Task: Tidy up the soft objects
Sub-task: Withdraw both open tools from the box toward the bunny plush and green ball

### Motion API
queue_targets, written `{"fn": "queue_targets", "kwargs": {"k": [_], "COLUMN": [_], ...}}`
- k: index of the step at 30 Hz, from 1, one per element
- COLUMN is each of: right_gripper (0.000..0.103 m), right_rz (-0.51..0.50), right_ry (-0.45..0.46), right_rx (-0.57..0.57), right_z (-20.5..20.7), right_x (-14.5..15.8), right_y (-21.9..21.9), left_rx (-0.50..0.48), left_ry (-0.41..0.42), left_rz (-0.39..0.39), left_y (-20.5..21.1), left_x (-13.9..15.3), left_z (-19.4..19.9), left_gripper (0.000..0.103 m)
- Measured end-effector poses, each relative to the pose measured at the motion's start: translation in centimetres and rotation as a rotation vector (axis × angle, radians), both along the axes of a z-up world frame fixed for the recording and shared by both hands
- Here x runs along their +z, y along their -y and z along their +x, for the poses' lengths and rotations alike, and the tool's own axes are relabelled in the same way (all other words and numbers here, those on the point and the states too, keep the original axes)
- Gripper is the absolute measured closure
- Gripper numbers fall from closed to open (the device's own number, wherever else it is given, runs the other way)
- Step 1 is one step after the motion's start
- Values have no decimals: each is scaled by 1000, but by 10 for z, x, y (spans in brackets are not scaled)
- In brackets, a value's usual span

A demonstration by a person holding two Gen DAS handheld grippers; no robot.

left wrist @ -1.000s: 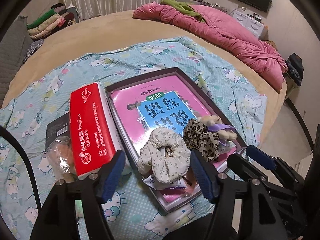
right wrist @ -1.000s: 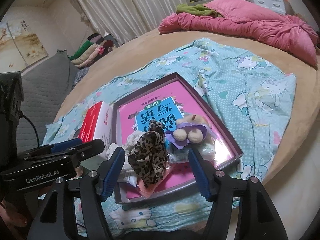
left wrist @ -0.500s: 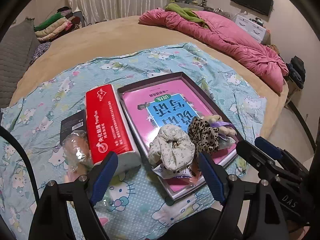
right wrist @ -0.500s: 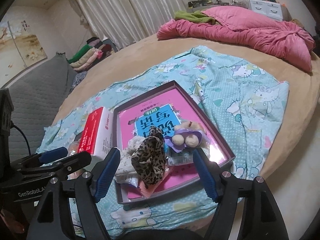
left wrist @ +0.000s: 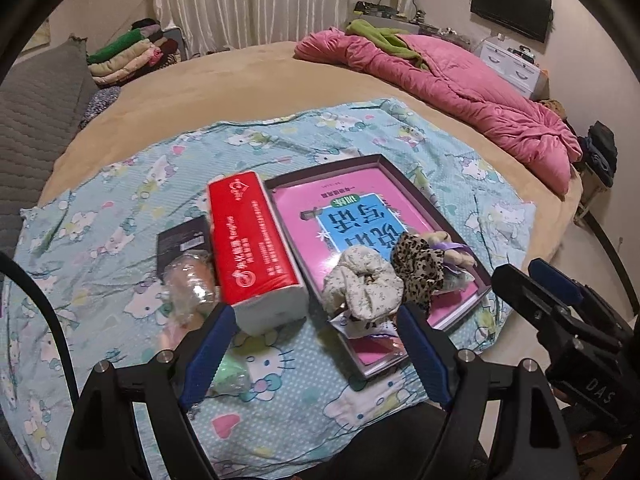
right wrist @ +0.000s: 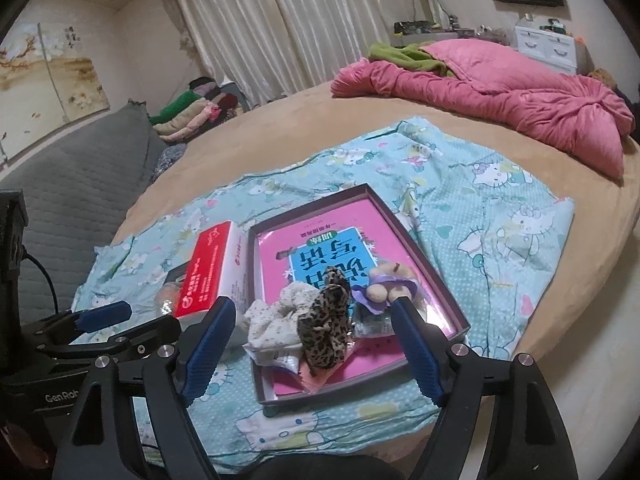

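A cream floral scrunchie and a leopard-print scrunchie lie side by side at the near end of a dark shallow box that holds a pink book. A small plush with a purple ribbon lies just behind them. My left gripper hovers open above and short of the floral scrunchie, holding nothing. My right gripper hangs above the leopard scrunchie; its jaws are opening with nothing gripped. A pale green soft piece lies on the sheet by my left finger.
A red tissue pack lies left of the box, with a clear bag and a black packet beside it. All rest on a cartoon-cat sheet on a round bed. A pink quilt is far right, folded clothes far left.
Both grippers have widened their jaws and drawn back and up from the box. The floral and leopard scrunchies stay lying in it, now farther from the fingers.
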State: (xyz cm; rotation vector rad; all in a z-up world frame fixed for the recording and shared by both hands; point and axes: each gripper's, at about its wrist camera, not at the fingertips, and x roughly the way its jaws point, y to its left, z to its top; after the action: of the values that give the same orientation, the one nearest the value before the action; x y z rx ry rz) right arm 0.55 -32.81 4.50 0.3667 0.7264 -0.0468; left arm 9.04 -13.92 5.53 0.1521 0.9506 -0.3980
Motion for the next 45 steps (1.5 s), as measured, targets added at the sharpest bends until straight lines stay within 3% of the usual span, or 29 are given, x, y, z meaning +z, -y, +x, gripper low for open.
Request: {"fn": "queue_targets", "kwargs": {"k": [16, 30, 45], "right_gripper": [21, 21, 21], "right_rz": [-41, -52, -81], "right_ry": [84, 106, 47], "right_rx": [41, 122, 291], "right_z": [-10, -11, 0], "right_x": [41, 57, 27], "right_y": [-30, -66, -136], "left_rx": [52, 199, 325], "left_ry": [20, 42, -20], "left_rz": [-27, -69, -105], "left_y": [-49, -127, -193], "left_x": [24, 48, 11], "left_z": [-10, -4, 5], "left_gripper": [21, 21, 20]}}
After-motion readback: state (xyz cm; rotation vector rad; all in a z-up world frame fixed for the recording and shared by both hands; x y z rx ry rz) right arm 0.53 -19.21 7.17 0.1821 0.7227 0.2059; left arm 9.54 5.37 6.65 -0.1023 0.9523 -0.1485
